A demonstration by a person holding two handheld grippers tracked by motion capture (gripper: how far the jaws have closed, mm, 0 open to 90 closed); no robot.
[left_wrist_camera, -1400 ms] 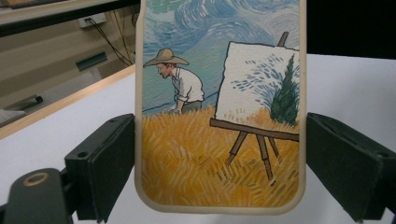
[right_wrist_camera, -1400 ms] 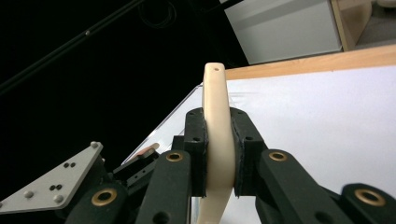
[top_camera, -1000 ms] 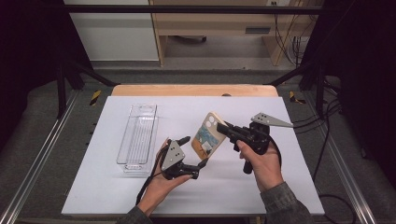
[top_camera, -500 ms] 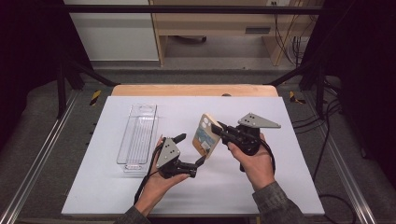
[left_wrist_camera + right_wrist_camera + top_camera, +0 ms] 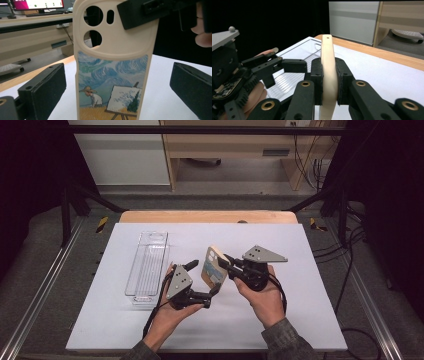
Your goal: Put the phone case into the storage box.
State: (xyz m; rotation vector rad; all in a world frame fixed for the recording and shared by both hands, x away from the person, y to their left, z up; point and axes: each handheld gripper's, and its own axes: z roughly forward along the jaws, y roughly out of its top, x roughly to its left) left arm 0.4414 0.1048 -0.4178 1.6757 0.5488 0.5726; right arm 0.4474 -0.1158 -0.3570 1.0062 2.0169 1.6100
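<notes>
A cream phone case point(image 5: 214, 266) with a painted scene of a painter at an easel stands upright above the white table. My right gripper point(image 5: 225, 262) is shut on its upper edge; in the right gripper view both pads point(image 5: 315, 80) press on the thin case point(image 5: 328, 57). My left gripper point(image 5: 204, 277) is open, with the lower part of the case point(image 5: 112, 75) between its wide-apart jaws and a gap on each side. In the left gripper view a pad of the right gripper point(image 5: 140, 12) lies over the case's top right, beside the camera cut-outs.
A clear plastic tray point(image 5: 147, 267) lies lengthwise on the white table top point(image 5: 310, 315), just left of the left hand. A wooden strip point(image 5: 210, 216) borders the far edge. Metal rails run along both sides, and cables hang at the right.
The right gripper has carried the phone case leftward, toward the left gripper. The case now stands between the left gripper's open jaws. The left hand has barely moved.
</notes>
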